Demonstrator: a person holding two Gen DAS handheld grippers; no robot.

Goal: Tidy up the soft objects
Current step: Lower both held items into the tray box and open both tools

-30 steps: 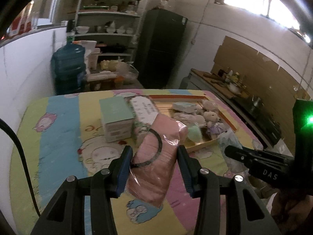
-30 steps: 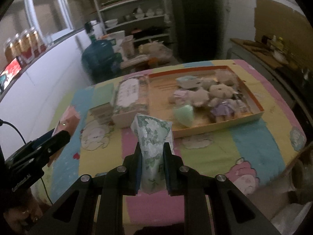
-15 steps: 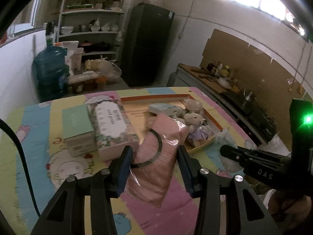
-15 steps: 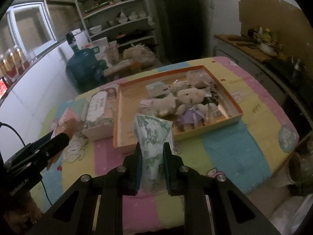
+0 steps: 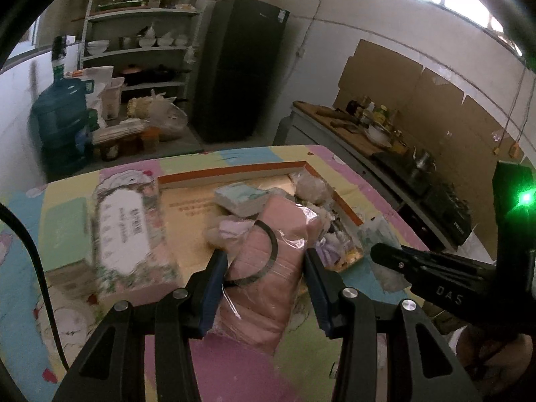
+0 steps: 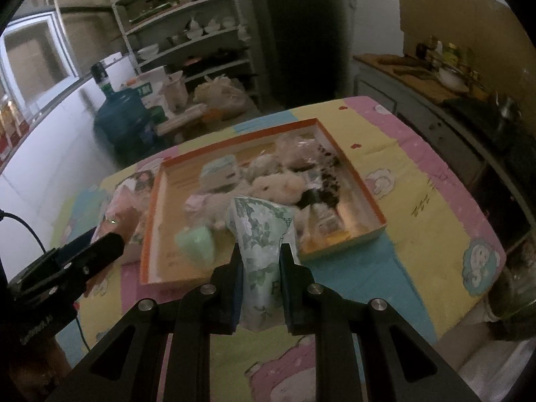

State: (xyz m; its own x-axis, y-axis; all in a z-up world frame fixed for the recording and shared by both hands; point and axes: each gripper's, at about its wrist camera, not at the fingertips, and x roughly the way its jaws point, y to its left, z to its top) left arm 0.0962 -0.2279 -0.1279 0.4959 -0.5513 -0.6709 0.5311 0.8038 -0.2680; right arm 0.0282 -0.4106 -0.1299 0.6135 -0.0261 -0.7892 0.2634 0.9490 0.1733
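While both packs hang above the tabletop (image 6: 435, 207), delivery is underway. Left tool (image 5: 264, 281) grips the pink pack (image 5: 268, 268), right tool (image 6: 261, 268) pinches the leafy pouch (image 6: 264, 234). Next: lower into the orange tray (image 6: 365, 197), then release.

It was a plain home kitchen. Open shelves (image 5: 140, 37) held bowls and pots beside a tall dark refrigerator (image 5: 239, 67), a blue water jug (image 5: 62, 124) stood on the floor, and a counter (image 5: 338, 124) carried bottles, a bowl and a cutting board.
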